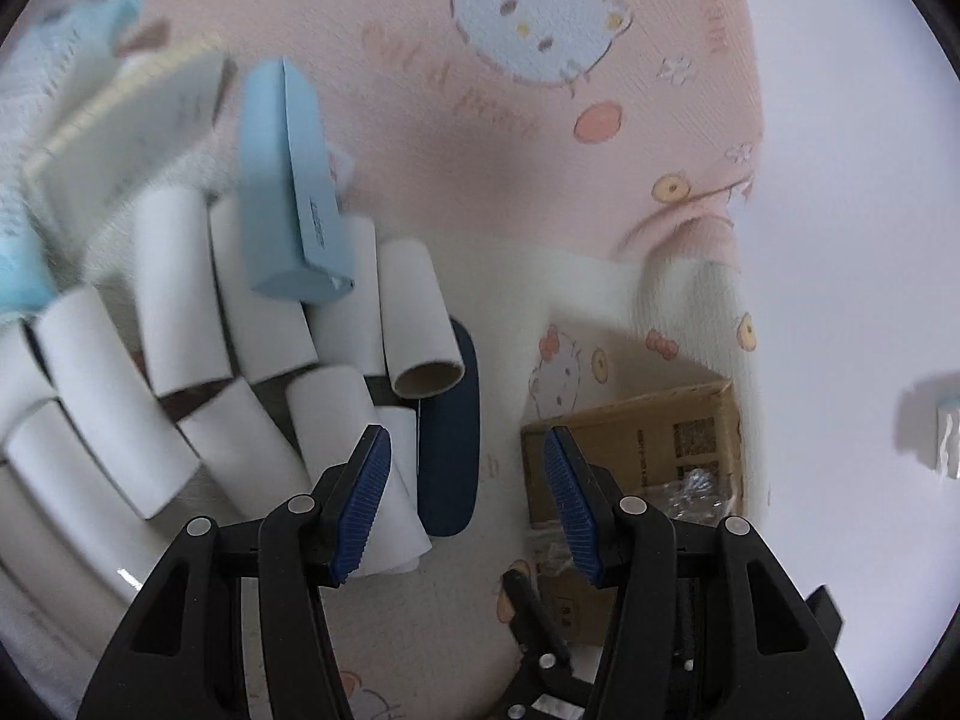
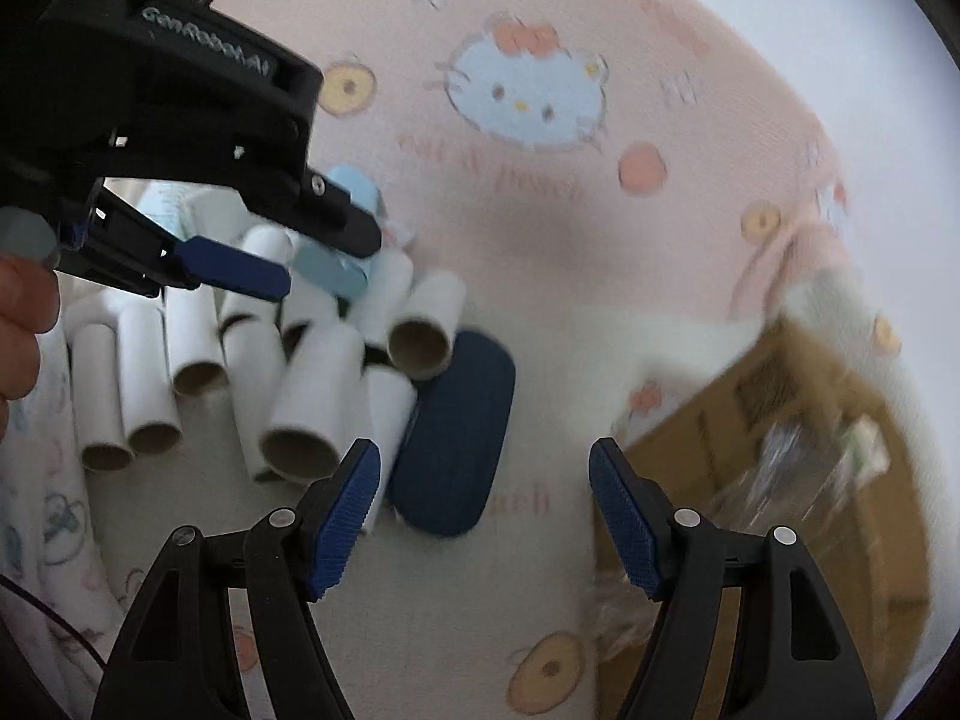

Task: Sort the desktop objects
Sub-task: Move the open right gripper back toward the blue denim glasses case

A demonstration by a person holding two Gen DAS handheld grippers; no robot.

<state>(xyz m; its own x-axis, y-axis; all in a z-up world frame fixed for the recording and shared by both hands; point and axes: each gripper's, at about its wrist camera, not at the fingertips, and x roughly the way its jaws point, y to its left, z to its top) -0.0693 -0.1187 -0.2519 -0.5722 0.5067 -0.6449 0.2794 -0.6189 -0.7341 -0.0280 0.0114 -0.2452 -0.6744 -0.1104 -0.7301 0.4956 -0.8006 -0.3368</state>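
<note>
Both tools gape empty — left tool (image 1: 467,504) and right tool (image 2: 485,519) above the navy case (image 2: 451,438), beside the paper tubes (image 2: 300,414).

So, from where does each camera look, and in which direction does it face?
Left wrist: sits on the left gripper, looks forward and down at white paper tubes, a dark blue case, a cardboard box; its own open jaws show.
Right wrist: sits on the right gripper, faces down likewise; own open jaws, a hand.
Shared: tubes, case, box, pink cloth.

Pink cartoon tablecloth (image 1: 468,192), perhaps fabric.
</note>
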